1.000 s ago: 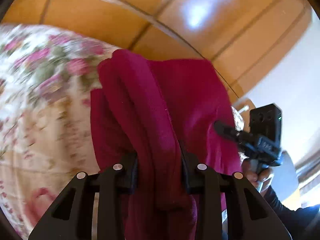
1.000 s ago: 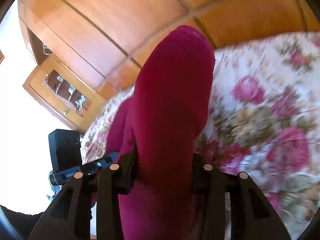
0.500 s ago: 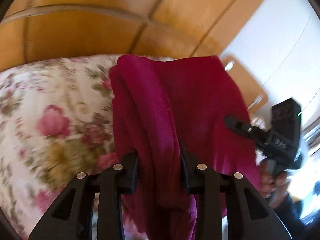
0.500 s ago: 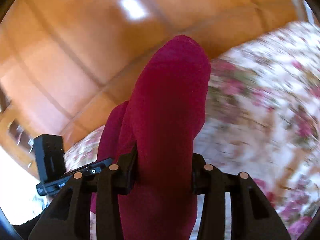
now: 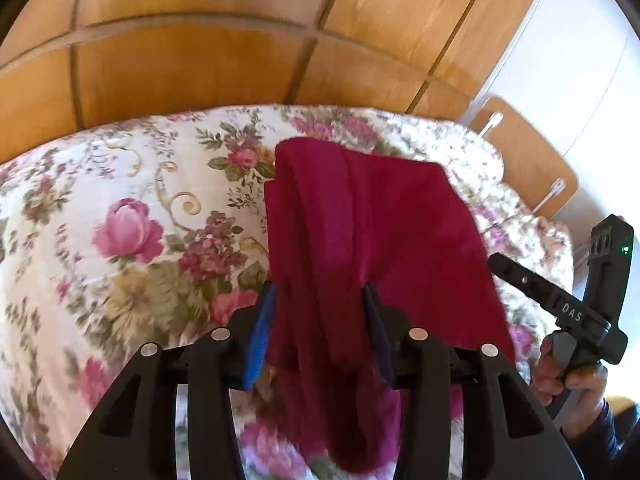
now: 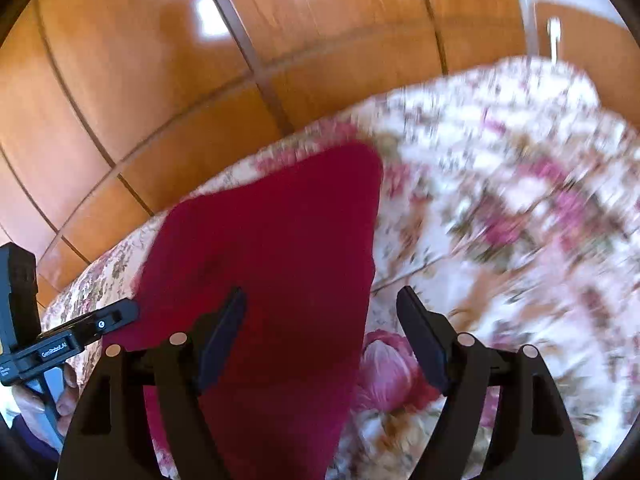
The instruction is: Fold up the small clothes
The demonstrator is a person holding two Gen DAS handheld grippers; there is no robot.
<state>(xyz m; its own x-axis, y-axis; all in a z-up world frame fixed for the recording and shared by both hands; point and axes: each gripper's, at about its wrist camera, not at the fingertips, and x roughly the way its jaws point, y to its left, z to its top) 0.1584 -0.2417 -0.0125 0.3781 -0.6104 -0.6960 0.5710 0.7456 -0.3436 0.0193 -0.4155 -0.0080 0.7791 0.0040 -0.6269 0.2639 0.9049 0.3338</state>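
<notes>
A dark red garment [image 5: 360, 232] lies folded lengthwise on the floral bed cover [image 5: 132, 240]. My left gripper [image 5: 319, 288] straddles its bunched near end. Its jaws are opening: both pad faces show and the cloth sits loose between them. My right gripper [image 6: 322, 292] is opening wide; the red garment [image 6: 272, 248] runs under its left finger [image 6: 224, 324] and fills the left half of the gap, touched by neither pad. The left wrist view has the right gripper [image 5: 560, 304] at the garment's right edge, held by a hand [image 5: 572, 376].
Glossy wooden panels [image 5: 192, 64] rise behind the bed. A wooden nightstand [image 5: 520, 160] stands at the bed's far right corner against a white wall. In the right wrist view, floral cover [image 6: 500, 220] spreads out to the garment's right. The left gripper's body [image 6: 76, 340] shows at the left edge.
Both grippers swung across with the garment and lowered it onto the cover. The right jaws have spread wide and let the cloth go. The left jaws have loosened around it.
</notes>
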